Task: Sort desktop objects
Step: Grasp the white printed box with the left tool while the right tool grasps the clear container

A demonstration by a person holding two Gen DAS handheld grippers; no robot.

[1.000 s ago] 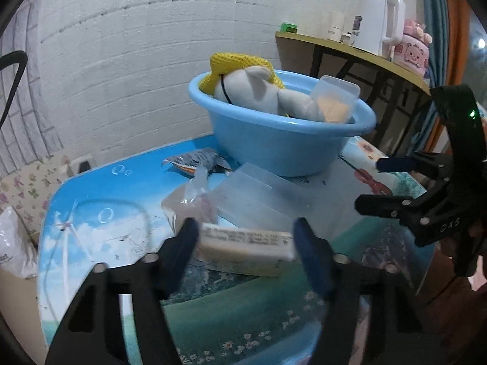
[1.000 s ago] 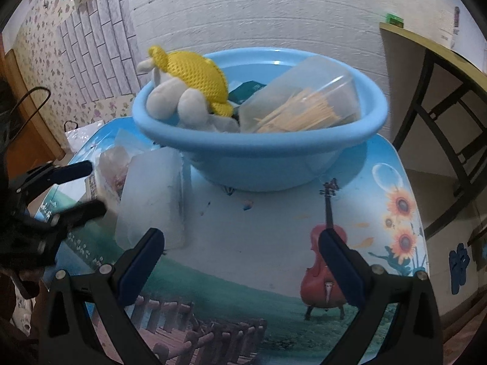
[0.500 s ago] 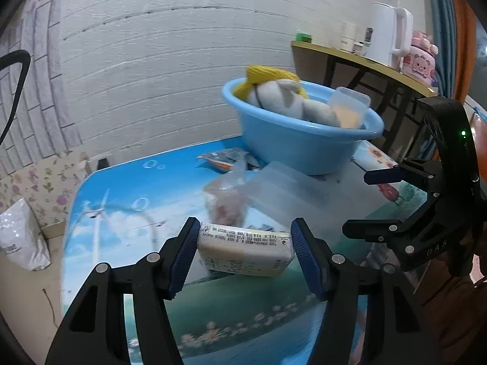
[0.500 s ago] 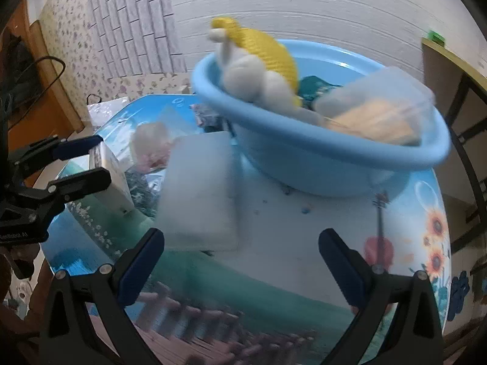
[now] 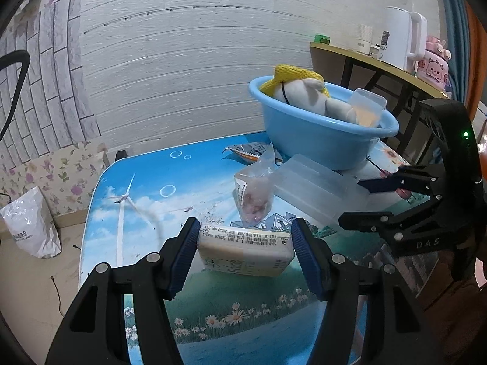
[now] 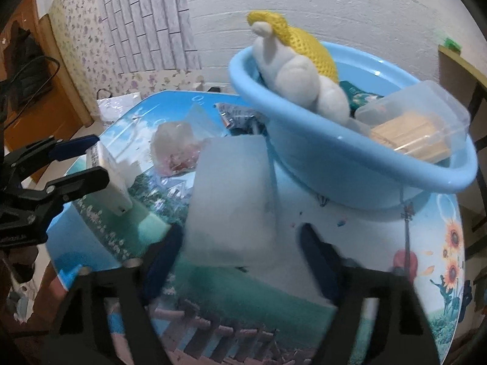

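My left gripper (image 5: pixel 245 251) is shut on a cream packaged block (image 5: pixel 245 254) with a printed label, held just above the table; the block also shows in the right wrist view (image 6: pixel 111 179). My right gripper (image 6: pixel 240 264) is open, its blurred jaws on either side of the near end of a frosted plastic box (image 6: pixel 232 197) lying flat on the table, not touching it. A clear bag with pink contents (image 5: pixel 254 196) lies between the block and the box. A blue basin (image 6: pixel 350 164) holds a white plush with a yellow hat (image 6: pixel 292 60) and a clear tub of sticks (image 6: pixel 414 127).
A silver snack packet (image 5: pixel 251 152) lies by the basin's left side. The picture-printed table (image 5: pixel 146 188) ends at a white wall behind. A side desk with a white kettle (image 5: pixel 401 39) stands right. A white bag (image 5: pixel 29 222) sits on the floor left.
My left gripper has drawn back and left with the block, away from the basin. My right gripper has moved left to the frosted box and its jaws have narrowed around it.
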